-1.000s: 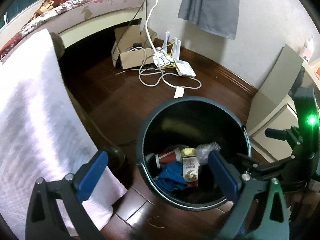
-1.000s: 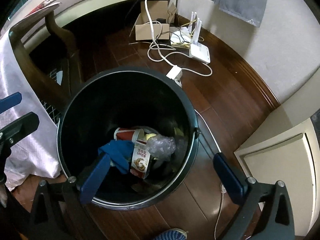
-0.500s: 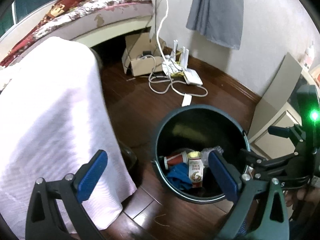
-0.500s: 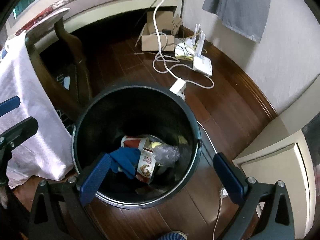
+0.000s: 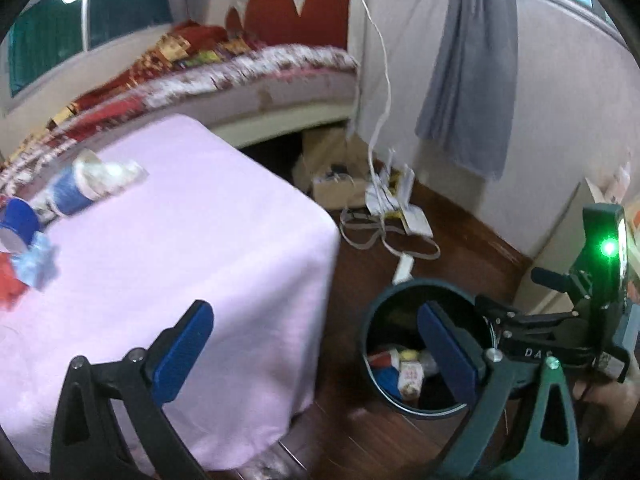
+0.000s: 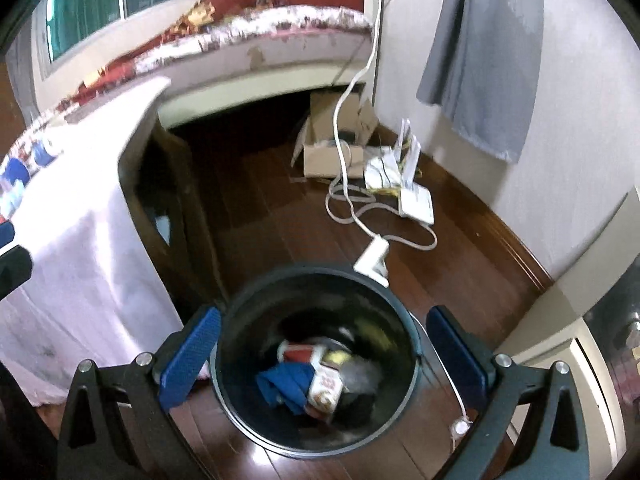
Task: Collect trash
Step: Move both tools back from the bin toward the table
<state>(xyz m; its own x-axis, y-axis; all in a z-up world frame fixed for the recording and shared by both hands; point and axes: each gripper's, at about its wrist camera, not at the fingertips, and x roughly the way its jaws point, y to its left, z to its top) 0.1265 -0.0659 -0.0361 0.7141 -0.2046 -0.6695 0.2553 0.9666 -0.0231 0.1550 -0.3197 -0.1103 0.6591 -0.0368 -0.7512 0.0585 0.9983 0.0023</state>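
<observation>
Holding nothing, our left gripper (image 5: 316, 344) has its blue-padded jaws spread wide, and our right gripper (image 6: 320, 354) is likewise wide open and empty. A second ago both pairs of jaws looked straight down into the round dark plastic trash bin (image 6: 256, 300); since then we have lifted and tilted both, the left one much further, so the bin has shrunk to the lower right of the left view and the tabletop has come into sight. We judge that one drop is finished and we are turning back for the next piece.

Inside the bin lie a crumpled blue cloth (image 6: 286, 386), a small printed carton (image 6: 326, 388) and a red-and-white can (image 6: 298, 354), with some blurred pieces beside them.

More trash waits on the far left of the pink-clothed tabletop (image 5: 200, 248): a tipped blue paper cup with crumpled white paper in its mouth (image 5: 86, 184), a roll of blue tape (image 5: 16, 224), and pale blue and red scraps (image 5: 28, 268) just near it. All are blurred.

The bin stands on a dark wooden floor (image 6: 260, 208), just right of the tabletop. Farther off are an open cardboard box (image 6: 332, 148), white cables and a router (image 6: 400, 176), a bed with a patterned cover (image 5: 248, 76) and a grey curtain (image 6: 488, 52).
</observation>
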